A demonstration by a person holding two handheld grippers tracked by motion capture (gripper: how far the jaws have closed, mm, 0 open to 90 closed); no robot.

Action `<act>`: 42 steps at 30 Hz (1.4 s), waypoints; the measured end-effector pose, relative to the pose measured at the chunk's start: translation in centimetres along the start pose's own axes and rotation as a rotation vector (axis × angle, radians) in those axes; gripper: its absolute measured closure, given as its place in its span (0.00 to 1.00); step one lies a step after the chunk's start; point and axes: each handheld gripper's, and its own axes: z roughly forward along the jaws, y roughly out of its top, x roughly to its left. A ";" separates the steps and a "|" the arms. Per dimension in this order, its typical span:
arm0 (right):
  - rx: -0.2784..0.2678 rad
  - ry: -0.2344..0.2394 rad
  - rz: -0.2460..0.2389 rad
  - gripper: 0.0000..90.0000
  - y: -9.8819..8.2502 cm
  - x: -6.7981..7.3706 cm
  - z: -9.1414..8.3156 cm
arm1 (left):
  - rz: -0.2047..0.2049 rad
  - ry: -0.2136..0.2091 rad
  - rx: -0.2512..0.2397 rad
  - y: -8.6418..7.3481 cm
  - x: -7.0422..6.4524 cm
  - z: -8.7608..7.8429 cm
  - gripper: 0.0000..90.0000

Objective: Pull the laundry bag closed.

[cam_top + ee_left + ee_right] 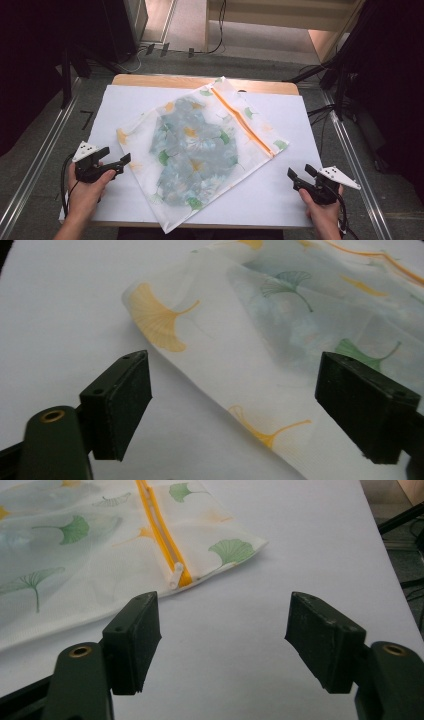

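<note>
A white mesh laundry bag (200, 150) printed with ginkgo leaves lies slantwise on the white sheet, with a blue flowered garment (195, 150) inside it. Its orange zipper (242, 122) runs along the right side, and the white zipper pull (176, 575) rests at the near end. My left gripper (120, 162) stands open just left of the bag's left edge; in the left gripper view the bag's corner (200, 340) lies between and beyond the jaws, untouched. My right gripper (299, 175) is open over bare sheet, short of the bag's near right corner (235, 550).
The white sheet (280, 195) covers a wooden table (150, 80) whose far edge shows. Metal rails (45, 150) run along the floor on both sides. Cables and dark stands lie on the floor beyond the table.
</note>
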 end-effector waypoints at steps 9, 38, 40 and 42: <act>0.023 -0.018 -0.024 0.32 1.9 0.2 1.5 | -0.018 0.037 -0.002 0.0 0.8 0.1 0.24; 0.170 -0.089 0.033 0.26 5.0 -0.8 9.9 | 0.014 -0.046 0.153 -0.9 -2.5 4.3 0.28; 0.199 -0.087 0.060 0.28 5.1 -1.2 10.3 | 0.023 -0.063 0.159 -0.9 -3.0 4.4 0.30; 0.261 -0.085 0.083 0.27 5.0 -1.5 10.9 | 0.041 -0.075 0.164 -1.0 -3.4 4.4 0.29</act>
